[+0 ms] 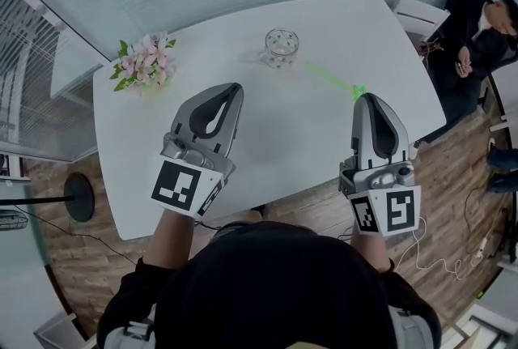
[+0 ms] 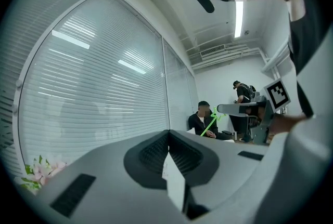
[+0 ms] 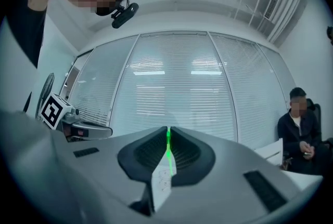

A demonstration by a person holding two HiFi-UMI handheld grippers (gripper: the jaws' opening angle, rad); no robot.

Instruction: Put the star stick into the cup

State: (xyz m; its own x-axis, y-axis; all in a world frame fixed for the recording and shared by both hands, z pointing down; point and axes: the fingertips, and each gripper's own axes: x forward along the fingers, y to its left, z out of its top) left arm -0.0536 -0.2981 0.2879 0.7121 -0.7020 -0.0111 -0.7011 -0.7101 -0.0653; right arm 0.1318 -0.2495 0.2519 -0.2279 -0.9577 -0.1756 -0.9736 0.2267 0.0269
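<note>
— Right gripper: we log its jaws clamped on the star stick. In its own view a green line runs up the seam where the two jaws meet.

— Agreed. Which end do we put down as gripped?

— From the head view, the wider green shape sits right at the jaw tips. The thin shaft reaches out above the surface, angled toward the cup. Its far end stops short of the cup, and the stick is wholly outside it.

— And the cup?

— Clear glass, upright, on the far side of the surface.

— Left gripper?

— Jaws together, and we see nothing between them in its own view. It hangs over the near left part of the surface, well apart from the right one.

— Anything else we note?

— Pink flowers lie at the far left corner of the surface. A seated person is beyond its far right corner.
</note>
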